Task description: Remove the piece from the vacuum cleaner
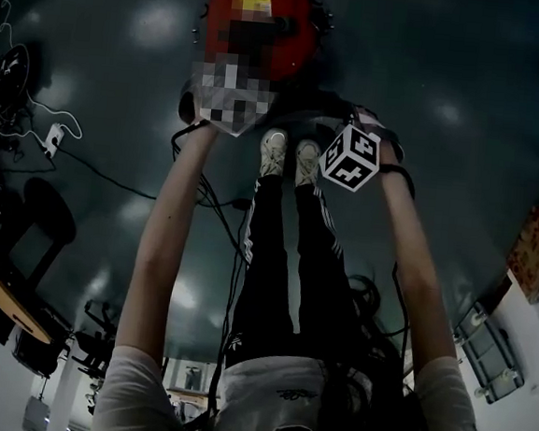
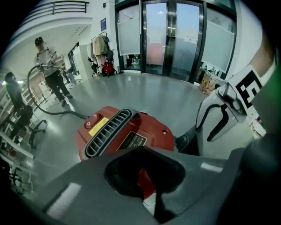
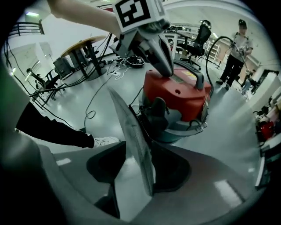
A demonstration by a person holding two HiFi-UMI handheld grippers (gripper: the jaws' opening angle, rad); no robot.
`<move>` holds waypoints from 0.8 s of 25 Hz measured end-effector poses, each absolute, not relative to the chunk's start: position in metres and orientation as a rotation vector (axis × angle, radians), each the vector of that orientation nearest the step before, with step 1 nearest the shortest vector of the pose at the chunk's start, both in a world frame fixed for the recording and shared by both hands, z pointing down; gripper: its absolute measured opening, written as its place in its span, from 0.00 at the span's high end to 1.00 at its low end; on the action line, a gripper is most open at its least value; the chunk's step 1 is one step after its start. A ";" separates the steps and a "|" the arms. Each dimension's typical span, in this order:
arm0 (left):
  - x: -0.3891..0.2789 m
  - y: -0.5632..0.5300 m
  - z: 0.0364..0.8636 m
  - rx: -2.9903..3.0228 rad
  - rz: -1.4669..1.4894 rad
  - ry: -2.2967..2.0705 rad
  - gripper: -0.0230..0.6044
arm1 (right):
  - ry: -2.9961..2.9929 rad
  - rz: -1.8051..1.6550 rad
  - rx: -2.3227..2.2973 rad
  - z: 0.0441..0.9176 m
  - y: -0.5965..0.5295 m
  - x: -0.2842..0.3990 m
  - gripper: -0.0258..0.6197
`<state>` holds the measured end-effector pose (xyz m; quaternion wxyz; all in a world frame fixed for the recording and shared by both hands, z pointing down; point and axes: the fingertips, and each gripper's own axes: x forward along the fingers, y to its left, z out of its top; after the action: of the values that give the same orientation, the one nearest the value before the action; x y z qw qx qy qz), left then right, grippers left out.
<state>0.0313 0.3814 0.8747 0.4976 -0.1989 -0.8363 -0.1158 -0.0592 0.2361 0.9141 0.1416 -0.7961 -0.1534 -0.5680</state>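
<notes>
While both arms are stretched down toward the floor (image 1: 469, 77), the vacuum cleaner (image 1: 299, 34) is seen standing on it just beyond the person's white shoes (image 1: 273, 152). Its housing is red over a grey base, and a black ribbed grille (image 2: 107, 132) is set into the top with a red switch (image 2: 90, 124) beside it. A hose (image 2: 57, 113) is led away across the floor to a second person (image 2: 50, 74), well apart, by whom it is held.

The left gripper (image 3: 166, 68) is pointed steeply down at the top of the red housing, next to the dark handle (image 3: 193, 77); whether the housing is touched cannot be told. In the left gripper view its fingers are brought together, only a dark seam is left between them, and nothing is gripped.

The right gripper (image 3: 131, 151) is held beside the cleaner, with its marker cube (image 1: 351, 158) showing in the head view. Its fingers are spread wide, bare floor is seen in the gap, and nothing is held. A thin grey edge rises along one finger; what it belongs to cannot be made out.
</notes>
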 end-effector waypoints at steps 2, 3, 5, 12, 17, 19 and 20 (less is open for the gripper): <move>0.032 0.385 0.876 -0.499 -0.305 -2.033 0.96 | -0.442 -1.656 -2.268 0.929 0.236 -0.061 0.64; 0.033 0.385 0.876 -0.497 -0.312 -2.033 0.96 | -0.437 -1.668 -2.254 0.936 0.235 -0.061 0.64; 0.034 0.384 0.876 -0.489 -0.301 -2.031 0.96 | -0.427 -1.712 -2.235 0.948 0.233 -0.060 0.65; 0.035 0.383 0.875 -0.503 -0.315 -2.030 0.96 | -0.483 -1.822 -2.225 0.964 0.229 -0.058 0.90; 0.035 0.382 0.878 -0.509 -0.315 -2.016 0.96 | -0.503 -1.754 -2.214 0.964 0.226 -0.057 0.91; 0.035 0.383 0.878 -0.505 -0.300 -2.001 0.96 | -0.524 -1.743 -2.214 0.964 0.225 -0.057 0.91; 0.034 0.383 0.878 -0.504 -0.295 -1.994 0.96 | -0.530 -1.741 -2.215 0.963 0.222 -0.057 0.91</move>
<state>0.0344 0.3832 0.8778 0.5071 -0.2091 -0.8271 -0.1223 -0.0572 0.2224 0.9630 0.1369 -0.7654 -0.1831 -0.6015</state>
